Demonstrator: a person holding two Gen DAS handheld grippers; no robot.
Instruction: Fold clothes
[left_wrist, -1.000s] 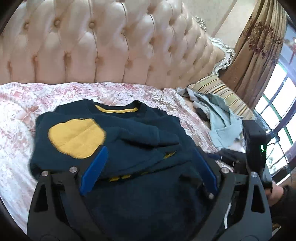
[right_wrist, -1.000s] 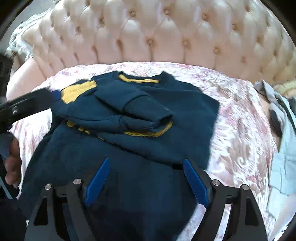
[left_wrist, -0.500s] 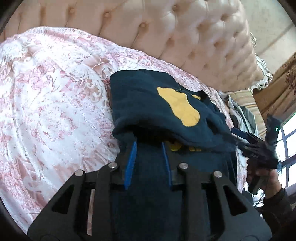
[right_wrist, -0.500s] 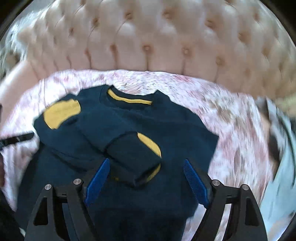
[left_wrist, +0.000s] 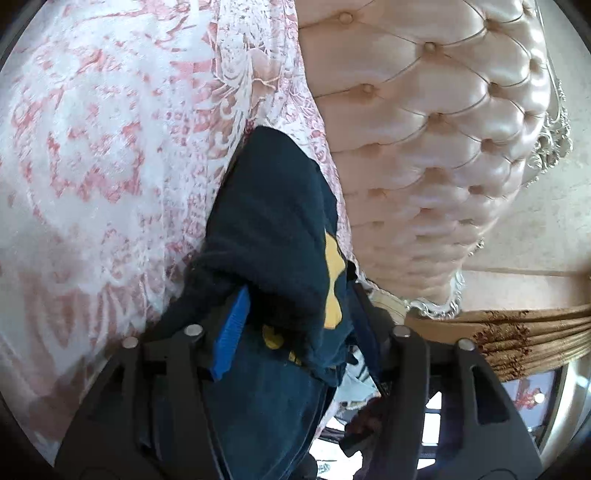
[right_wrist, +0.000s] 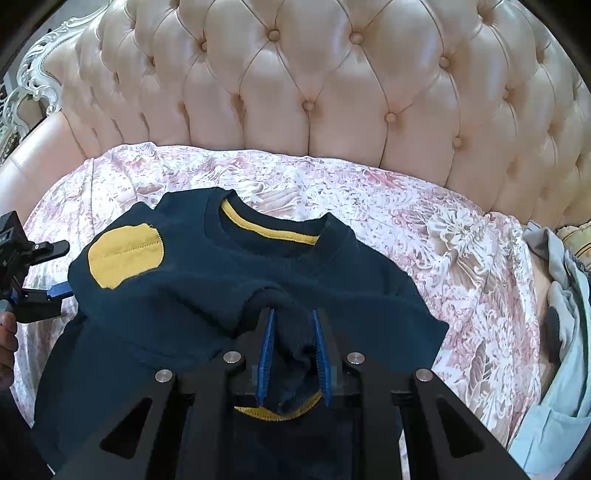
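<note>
A navy sweater (right_wrist: 207, 280) with a yellow collar lining and a yellow elbow patch (right_wrist: 125, 254) lies on the pink floral cover, its sleeves folded over the chest. My right gripper (right_wrist: 291, 354) is closing, and its blue pads press on the yellow-edged sleeve cuff (right_wrist: 291, 402) at the sweater's middle. My left gripper (right_wrist: 59, 269) sits at the sweater's left edge, rolled onto its side. In the left wrist view the folded sweater (left_wrist: 273, 229) edge lies between the opening jaws of the left gripper (left_wrist: 299, 295). One blue pad (left_wrist: 231, 332) shows; the other finger is hidden behind cloth.
A tufted cream headboard (right_wrist: 332, 92) rises right behind the cover (right_wrist: 443, 240). A pile of light blue and grey clothes (right_wrist: 561, 332) lies at the right edge. A person's hand (right_wrist: 7, 332) holds the left gripper. A brown curtain (left_wrist: 517, 339) hangs beyond.
The left gripper rolled onto its side and sank to the sweater's left edge, narrowing and then widening. The right gripper went from wide open to shut on the sleeve cuff.
</note>
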